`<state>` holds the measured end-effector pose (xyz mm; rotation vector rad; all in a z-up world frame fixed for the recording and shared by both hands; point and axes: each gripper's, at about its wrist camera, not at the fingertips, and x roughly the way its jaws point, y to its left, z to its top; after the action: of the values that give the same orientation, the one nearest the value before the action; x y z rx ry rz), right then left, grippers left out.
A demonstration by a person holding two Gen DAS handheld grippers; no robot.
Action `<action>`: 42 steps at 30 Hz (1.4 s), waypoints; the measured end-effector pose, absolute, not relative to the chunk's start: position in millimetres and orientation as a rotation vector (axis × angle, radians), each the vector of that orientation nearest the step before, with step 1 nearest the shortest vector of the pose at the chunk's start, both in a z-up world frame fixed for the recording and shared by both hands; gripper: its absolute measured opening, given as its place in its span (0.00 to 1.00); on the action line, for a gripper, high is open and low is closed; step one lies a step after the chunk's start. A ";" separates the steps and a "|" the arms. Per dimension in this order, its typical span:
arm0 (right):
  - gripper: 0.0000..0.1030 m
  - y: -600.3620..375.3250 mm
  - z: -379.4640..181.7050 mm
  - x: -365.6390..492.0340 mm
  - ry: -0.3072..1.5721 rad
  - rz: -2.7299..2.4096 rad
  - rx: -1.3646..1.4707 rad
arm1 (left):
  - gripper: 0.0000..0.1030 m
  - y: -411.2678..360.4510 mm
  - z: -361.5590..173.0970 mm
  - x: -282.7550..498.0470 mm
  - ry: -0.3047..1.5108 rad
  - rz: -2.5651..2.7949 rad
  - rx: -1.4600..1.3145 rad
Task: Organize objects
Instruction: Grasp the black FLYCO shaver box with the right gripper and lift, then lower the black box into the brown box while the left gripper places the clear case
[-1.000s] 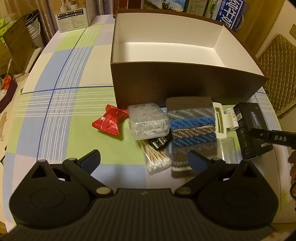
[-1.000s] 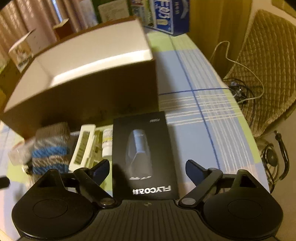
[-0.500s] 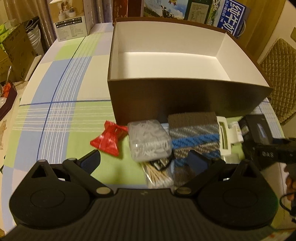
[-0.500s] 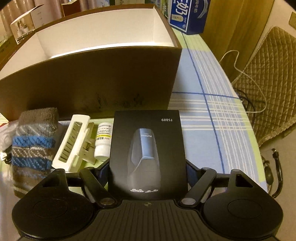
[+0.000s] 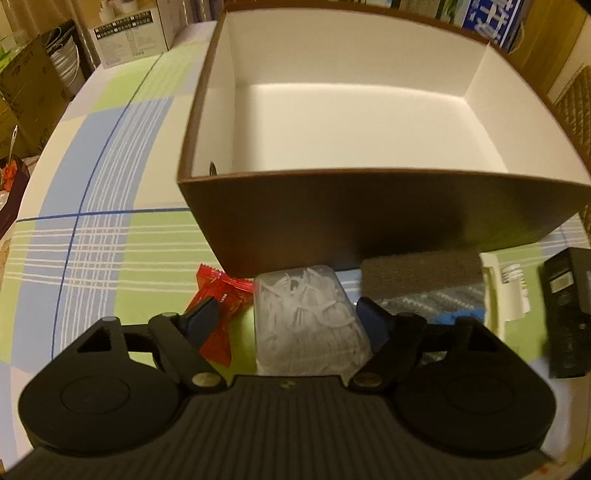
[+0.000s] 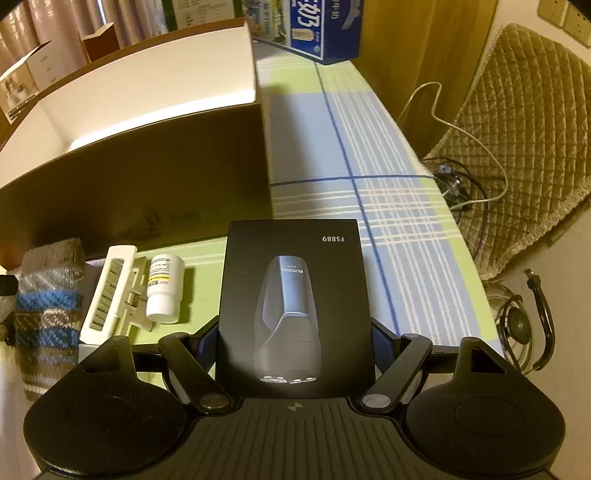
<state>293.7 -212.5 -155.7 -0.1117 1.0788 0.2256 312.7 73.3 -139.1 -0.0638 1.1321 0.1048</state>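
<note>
A large brown box [image 5: 369, 221] with a white empty inside stands on the checked tablecloth; it also shows in the right wrist view [image 6: 140, 184]. My left gripper [image 5: 291, 317] is open around a clear plastic case of floss picks [image 5: 306, 317], its fingers on either side. A red snack packet [image 5: 218, 299] lies just left of it. My right gripper [image 6: 295, 332] is shut on a black shaver box [image 6: 295, 295], also seen in the left wrist view [image 5: 565, 306].
A striped knit sock [image 6: 48, 295], a white clip [image 6: 110, 291] and a small white pill bottle [image 6: 164, 288] lie in front of the brown box. A blue carton [image 6: 325, 26] stands at the table's far end. A padded chair [image 6: 524, 140] and cables are to the right.
My left gripper has moved forward and now straddles the floss pick case. My right gripper has closed in on the black shaver box and gripped it.
</note>
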 end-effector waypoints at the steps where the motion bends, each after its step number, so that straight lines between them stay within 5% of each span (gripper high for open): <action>1: 0.74 -214.8 -154.5 292.6 1.080 0.222 -0.105 | 0.76 71.7 -141.2 314.0 1.133 0.105 -0.051; 5: 0.74 -223.0 -151.6 292.3 1.085 0.211 -0.077 | 0.52 66.5 -144.8 316.0 1.129 0.094 -0.024; 27: 0.74 -218.8 -90.4 257.6 1.012 0.404 -0.020 | 0.52 64.5 -72.1 246.7 0.975 0.119 -0.103; 42: 0.74 -155.3 -29.7 302.4 0.867 0.591 -0.002 | 0.52 41.7 -16.8 304.0 0.803 0.075 -0.066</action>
<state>302.4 -155.3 -29.7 -0.0019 0.8667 0.5910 304.0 41.7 -16.8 -0.0656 0.8034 0.0747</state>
